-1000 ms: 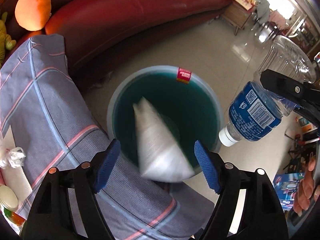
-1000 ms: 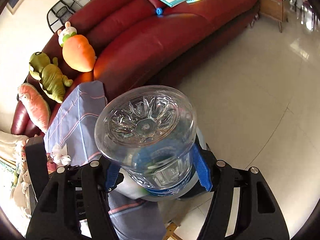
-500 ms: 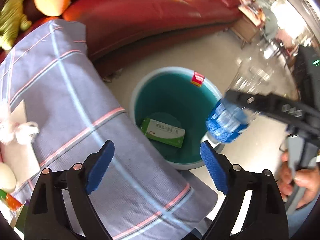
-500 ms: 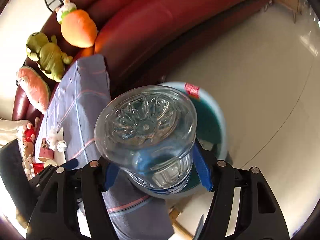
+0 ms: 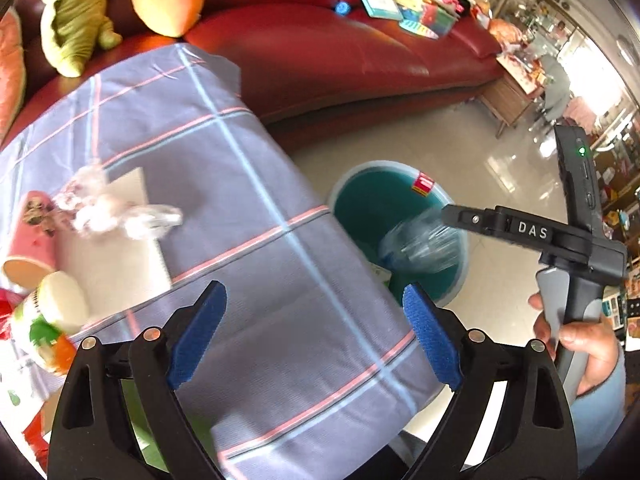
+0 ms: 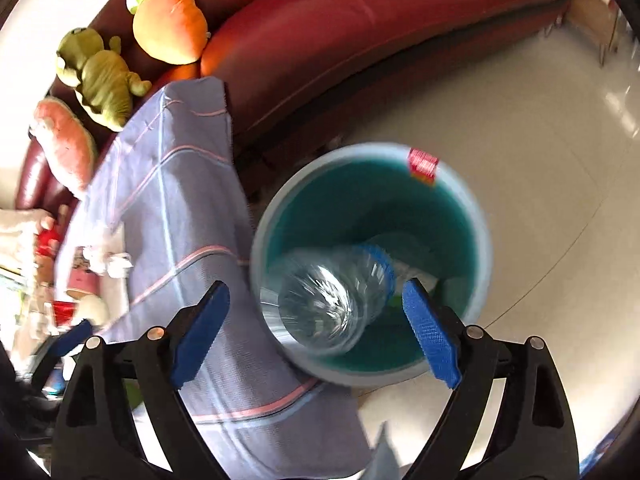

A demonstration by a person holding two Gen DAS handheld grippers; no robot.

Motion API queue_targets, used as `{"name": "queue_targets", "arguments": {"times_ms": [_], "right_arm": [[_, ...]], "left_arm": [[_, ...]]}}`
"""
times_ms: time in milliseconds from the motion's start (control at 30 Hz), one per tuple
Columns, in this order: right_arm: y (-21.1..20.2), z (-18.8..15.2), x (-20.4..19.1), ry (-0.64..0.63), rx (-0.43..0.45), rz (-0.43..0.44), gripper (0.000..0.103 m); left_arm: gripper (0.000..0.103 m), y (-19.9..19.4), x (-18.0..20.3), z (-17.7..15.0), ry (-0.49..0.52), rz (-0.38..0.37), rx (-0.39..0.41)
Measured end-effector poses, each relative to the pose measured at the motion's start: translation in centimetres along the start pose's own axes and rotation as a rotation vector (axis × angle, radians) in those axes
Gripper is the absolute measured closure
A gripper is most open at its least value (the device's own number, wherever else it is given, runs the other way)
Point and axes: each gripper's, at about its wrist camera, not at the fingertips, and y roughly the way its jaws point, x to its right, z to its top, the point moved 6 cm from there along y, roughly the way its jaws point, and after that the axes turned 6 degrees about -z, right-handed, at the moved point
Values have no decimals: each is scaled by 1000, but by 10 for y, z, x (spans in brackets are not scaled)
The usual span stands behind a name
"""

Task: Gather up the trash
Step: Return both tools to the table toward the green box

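Note:
A clear plastic bottle (image 6: 332, 300) with a blue label is blurred, neck down, inside the mouth of the teal bin (image 6: 482, 240). My right gripper (image 6: 316, 292) hangs above the bin, its jaws opening, and the blue pads stand clear of the bottle on both sides. In the left wrist view the bottle (image 5: 420, 244) sits just below one right finger (image 5: 472, 220), over the bin (image 5: 384, 166). My left gripper (image 5: 314, 294) is open and empty above the checked tablecloth (image 5: 248, 184). A green box edge (image 5: 380, 272) shows in the bin.
On the cloth to the left lie a crumpled clear wrapper (image 5: 116, 208), a white sheet (image 5: 116, 252), a pink paper cup (image 5: 28, 236) and a small white-capped bottle (image 5: 48, 320). A red sofa (image 5: 360, 52) with plush toys runs behind. A hand (image 5: 580, 336) holds the right gripper's handle.
The right gripper's jaws have spread and let the bottle go, and it drops into the bin. The left gripper has swung away from the bin to over the table.

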Motion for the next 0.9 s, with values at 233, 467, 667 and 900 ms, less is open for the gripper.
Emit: {"name": "queue_targets", "arguments": {"times_ms": [233,467,667,900], "right_arm": [[-32,-4,-9,20,68,-17,19],[-54,-32,-61,-80,39,13,18],[-67,-66,-129,-200,17,66,18],[-69,-98,-200,-327,-9,78,18]], "left_arm": [[13,-31,-26,-13,-33,-10,51],[12,-64,-49,-35,-43,-26,99],[12,-99,-92,-60,-87,4,145],[12,-128,-149,-90,-160,44,173]]}}
